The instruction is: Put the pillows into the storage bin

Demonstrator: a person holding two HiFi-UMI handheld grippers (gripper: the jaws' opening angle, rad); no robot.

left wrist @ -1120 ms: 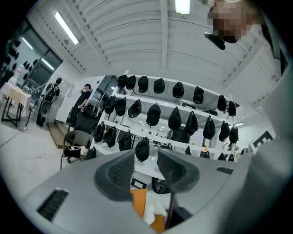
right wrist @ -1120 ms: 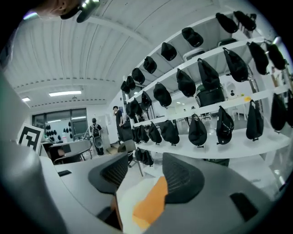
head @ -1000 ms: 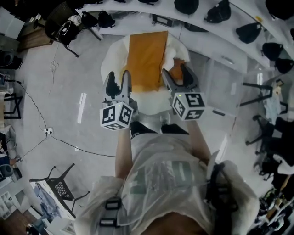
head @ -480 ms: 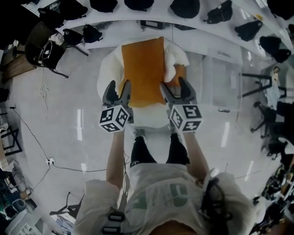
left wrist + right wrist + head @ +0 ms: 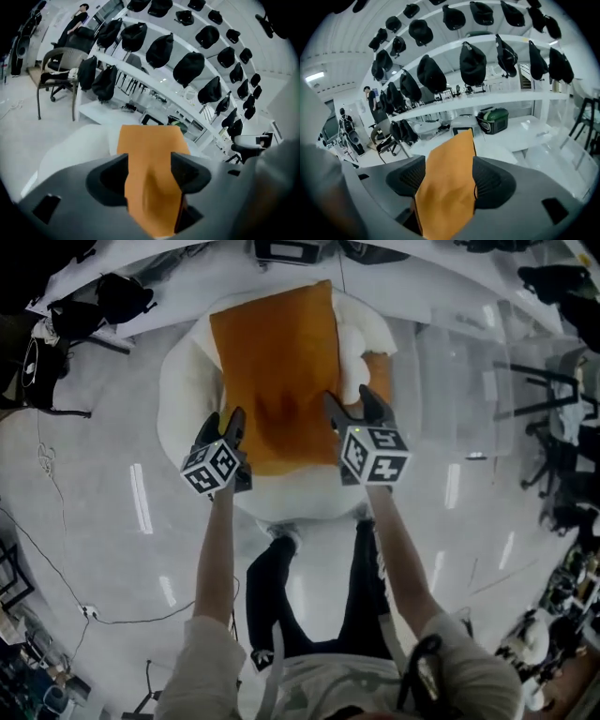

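Grasp step: orange pillow (image 5: 277,371) lies on white cushion (image 5: 183,390), clear storage bin (image 5: 469,362) beside it. Left gripper (image 5: 222,421) jaws, just opened, & right gripper (image 5: 349,401) jaws stand apart astride pillow's near edge, no pinch yet. Next: clamp both, lift, carry to bin.

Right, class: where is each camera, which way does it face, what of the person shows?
Head view: on the head, steeply down at the orange pillow; forearms, legs show.
Left gripper view: on the left gripper, along its just-opened jaws, pillow between; no body.
Right gripper view: on the right gripper, along its jaws, pillow between; no body.
Shared: all, the pillow; gripper views, white shelves.
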